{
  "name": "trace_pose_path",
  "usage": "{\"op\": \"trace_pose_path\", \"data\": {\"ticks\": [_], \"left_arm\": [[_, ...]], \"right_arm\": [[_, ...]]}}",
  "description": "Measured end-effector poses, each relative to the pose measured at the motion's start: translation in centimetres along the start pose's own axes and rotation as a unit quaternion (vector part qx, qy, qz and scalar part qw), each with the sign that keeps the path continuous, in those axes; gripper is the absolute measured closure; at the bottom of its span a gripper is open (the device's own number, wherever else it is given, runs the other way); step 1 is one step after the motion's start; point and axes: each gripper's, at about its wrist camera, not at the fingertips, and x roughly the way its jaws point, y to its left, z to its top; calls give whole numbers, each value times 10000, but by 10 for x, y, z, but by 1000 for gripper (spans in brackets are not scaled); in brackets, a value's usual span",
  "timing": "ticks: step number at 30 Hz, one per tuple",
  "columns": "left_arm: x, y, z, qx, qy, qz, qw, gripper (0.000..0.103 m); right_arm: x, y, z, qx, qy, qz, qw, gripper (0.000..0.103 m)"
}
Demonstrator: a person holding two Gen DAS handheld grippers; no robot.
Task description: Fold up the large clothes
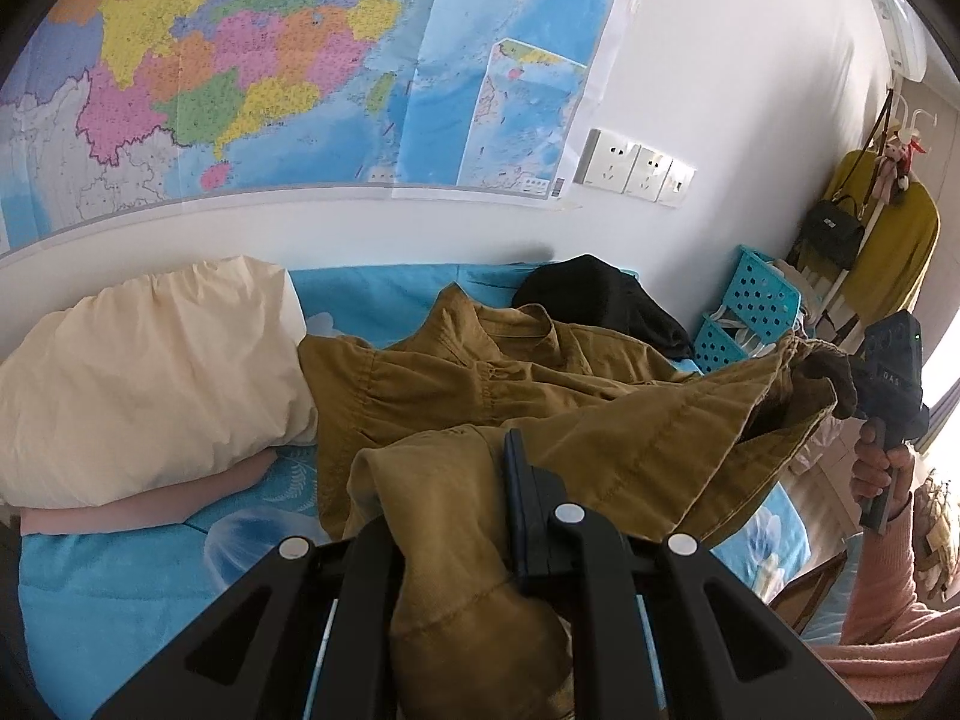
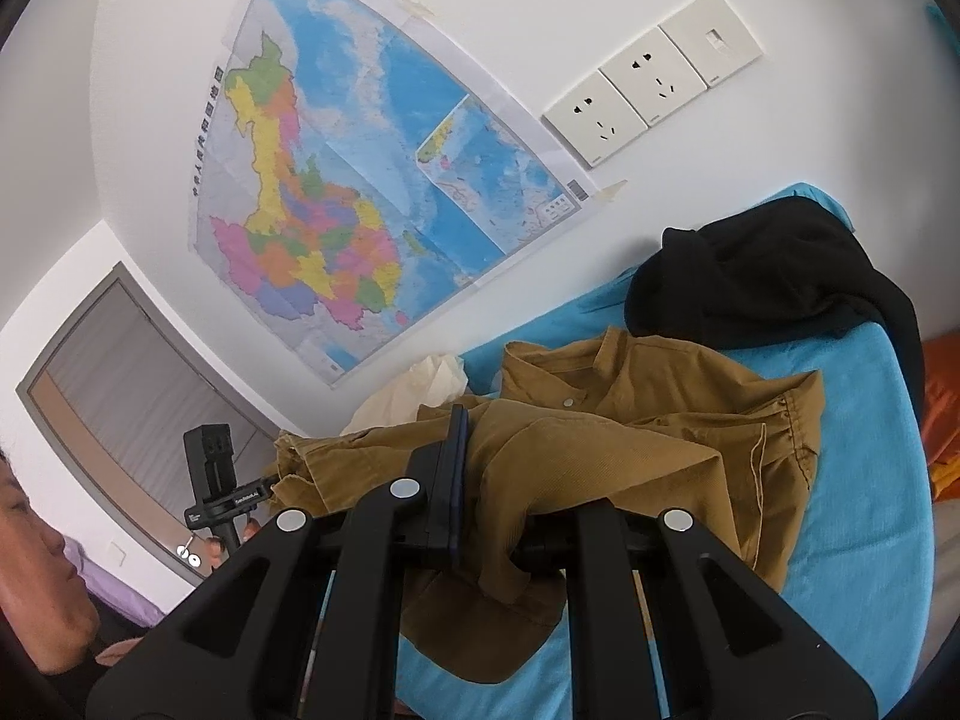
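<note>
A brown corduroy shirt (image 1: pixel 480 378) lies half lifted over the blue bed sheet (image 1: pixel 120 600), with its collar toward the wall. My left gripper (image 1: pixel 501 456) is shut on a fold of it, and cloth drapes over and hides one finger. At the right of the left wrist view my right gripper (image 1: pixel 888 384) pinches another edge of the shirt, held up by a hand in a pink sleeve (image 1: pixel 882 570). In the right wrist view the right gripper (image 2: pixel 471 426) is shut on the shirt (image 2: pixel 660 420). The left gripper (image 2: pixel 216 480) holds the far end at the left.
A black garment (image 2: pixel 768 276) lies bunched on the bed by the wall, past the collar. A cream pillow (image 1: pixel 144 372) lies at the left on a pink one. Blue perforated baskets (image 1: pixel 756 300) and a coat stand with a yellow garment (image 1: pixel 894 240) stand beyond the bed's end.
</note>
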Motion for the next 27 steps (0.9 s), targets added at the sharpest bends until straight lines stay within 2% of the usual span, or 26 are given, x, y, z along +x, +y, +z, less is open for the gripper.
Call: {"op": "trace_pose_path", "data": {"ticks": [16,27], "left_arm": [[16,9,9,-77,156,7,9998,91],[42,24,24,-272,407,30,9988,91]], "right_arm": [[17,-7,12,58,145,-150,9998,92],[37,-21,23,182,279,-266,9991,91]]}}
